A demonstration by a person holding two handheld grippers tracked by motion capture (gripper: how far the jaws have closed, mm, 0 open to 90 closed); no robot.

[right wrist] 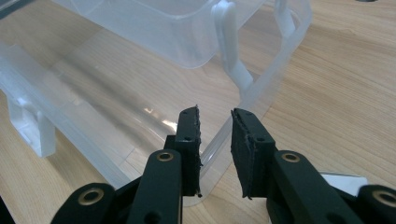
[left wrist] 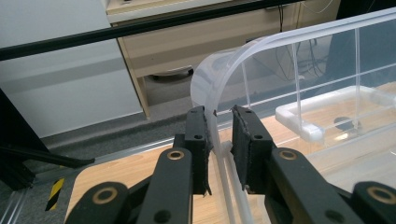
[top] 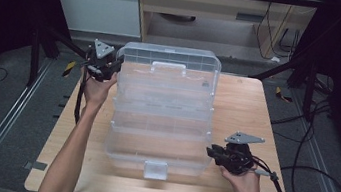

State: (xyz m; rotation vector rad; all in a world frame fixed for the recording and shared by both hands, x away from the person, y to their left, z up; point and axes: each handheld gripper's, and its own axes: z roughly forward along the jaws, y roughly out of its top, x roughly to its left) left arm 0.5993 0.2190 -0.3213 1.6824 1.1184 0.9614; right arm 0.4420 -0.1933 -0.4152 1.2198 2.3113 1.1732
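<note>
We see left gripper [left wrist: 218, 140] jaws parted astride the far-left lid rim, not clamped | right gripper [right wrist: 215, 149] jaws parted astride the near-right base rim | clear plastic box [top: 160, 120] standing open mid-table [top: 252, 112]

The high view looks from above the person's side, forward and down, and takes in the whole desk [top: 233, 135] and the floor behind it. The left gripper view sits very near the far left corner of the clear plastic box [top: 162, 110] and faces across the box toward the cabinet [left wrist: 196, 42] behind the desk. The right gripper view looks closely down on the box's near right corner. All three views share this box and the wooden desk.
</note>
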